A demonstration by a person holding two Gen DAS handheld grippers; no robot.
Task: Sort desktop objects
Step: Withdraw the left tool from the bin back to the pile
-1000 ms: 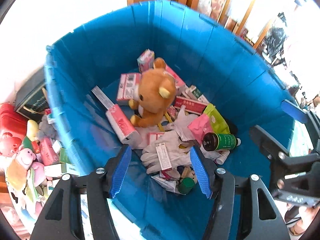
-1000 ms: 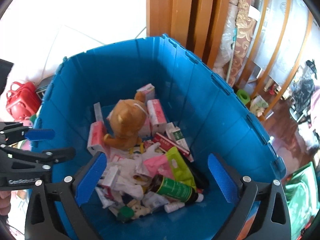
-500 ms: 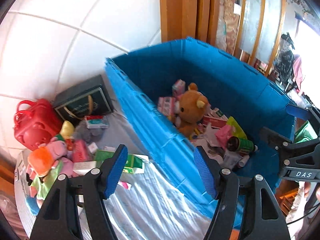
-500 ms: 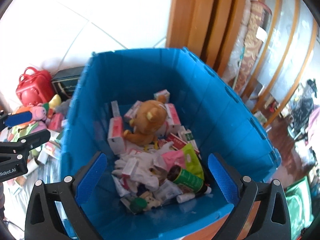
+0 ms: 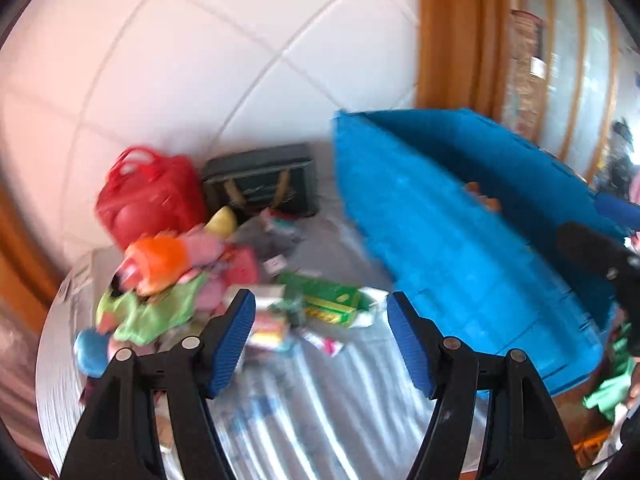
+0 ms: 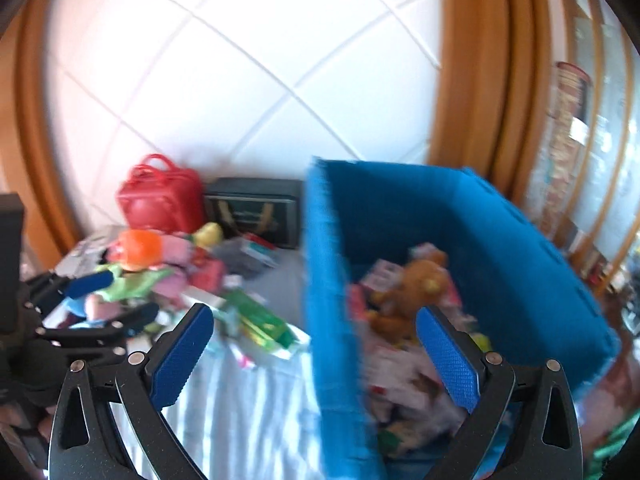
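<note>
Both jaws gape empty as the left gripper (image 5: 320,340) faces the unsorted clutter (image 5: 192,276) at its 11 o'clock (blurred toys and cartons), presumably choosing one; the right gripper (image 6: 316,356) straddles the blue bin (image 6: 500,248) wall, bin at 2 o'clock.

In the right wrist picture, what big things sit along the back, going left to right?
Red bag → dark box with tan straps → blue bin holding a brown teddy bear.
</note>
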